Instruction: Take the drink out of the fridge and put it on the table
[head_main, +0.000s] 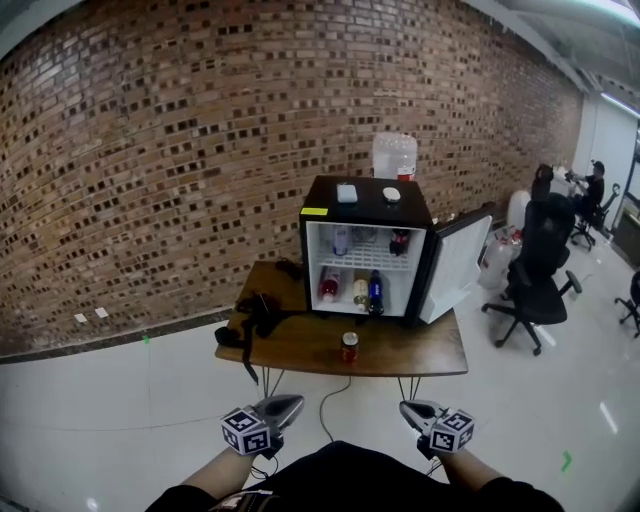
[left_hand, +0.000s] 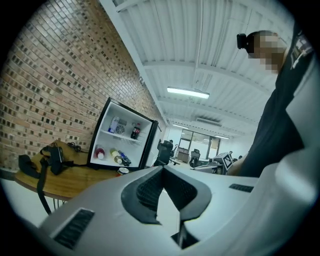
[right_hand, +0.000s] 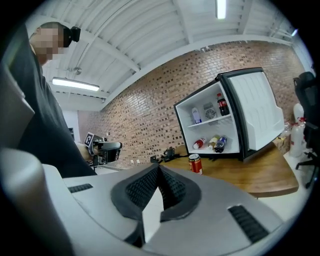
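A red drink can (head_main: 349, 346) (right_hand: 195, 163) (left_hand: 122, 171) stands upright on the wooden table (head_main: 300, 345) in front of the small black fridge (head_main: 365, 250), whose door (head_main: 455, 266) hangs open to the right. Inside, bottles stand on the upper shelf (head_main: 368, 241) and several more bottles lie on the lower one (head_main: 352, 291). Both grippers are held low near my body, well short of the table. My left gripper (head_main: 283, 408) (left_hand: 162, 167) is shut with nothing in it. My right gripper (head_main: 415, 410) (right_hand: 158, 166) is also shut and empty.
A black strapped device (head_main: 257, 316) lies on the table's left end. A water jug (head_main: 394, 156) stands behind the fridge, two small items on top. Black office chairs (head_main: 535, 270) and a seated person (head_main: 590, 190) are at the right. A brick wall (head_main: 150, 150) runs behind.
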